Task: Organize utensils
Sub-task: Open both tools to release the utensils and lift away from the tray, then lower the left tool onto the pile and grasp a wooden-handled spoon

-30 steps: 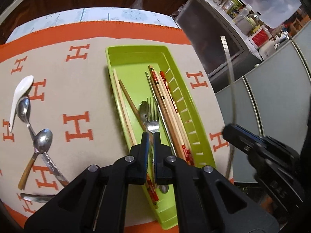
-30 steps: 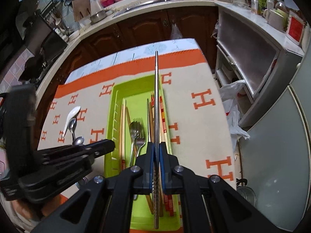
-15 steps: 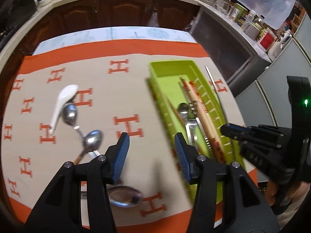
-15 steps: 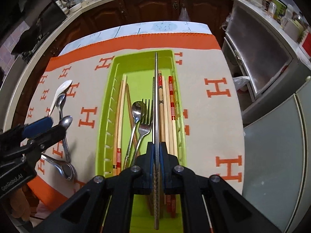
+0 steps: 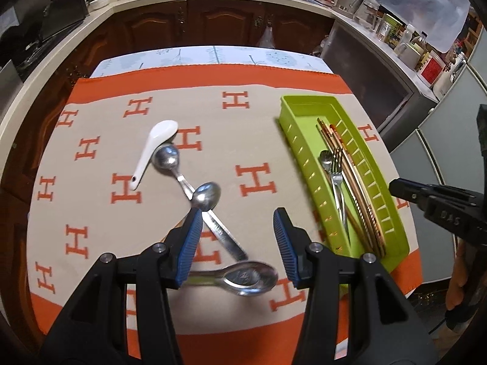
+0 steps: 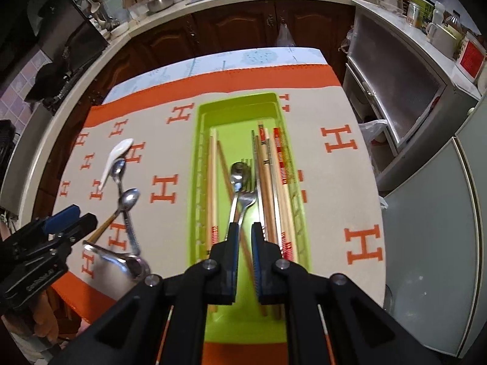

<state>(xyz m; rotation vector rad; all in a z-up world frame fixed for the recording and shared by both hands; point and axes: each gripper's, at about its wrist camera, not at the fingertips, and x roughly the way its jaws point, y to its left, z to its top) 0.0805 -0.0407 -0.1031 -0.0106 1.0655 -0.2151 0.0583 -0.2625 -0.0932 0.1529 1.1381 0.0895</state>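
Utensils lie in two groups, as the left wrist view shows: a green tray point(image 5: 377, 179) at the right of the cloth-covered counter point(image 5: 100, 213) holds chopsticks point(image 5: 356, 188), a fork point(image 5: 337, 179) and a small spoon point(image 5: 325, 156), all laid lengthwise so they fit the narrow tray, while loose pieces wait on the cloth. These are a white ceramic spoon point(image 5: 152, 149), two metal spoons point(image 5: 194, 188) crossing each other, and a big spoon point(image 5: 243, 275) lying nearest the camera. The left hand-held gripper point(image 5: 237, 240) hangs over this loose group with its jaws wide apart and nothing between them, probably lining up for the next pick. At the far right the other hand-held gripper shows only from the side, too little to judge its jaws. The right wrist view settles that: the right hand-held gripper point(image 6: 244, 237) sits above the near end of the tray with its jaws a narrow gap apart and empty, the fork handle point(image 6: 243, 213) visible just beyond the gap. This view also looks straight down the tray, showing pale chopsticks point(image 6: 213, 182) along its left wall, which the left view hides. It shows too the wooden handle point(image 6: 102, 231) of one crossed spoon.
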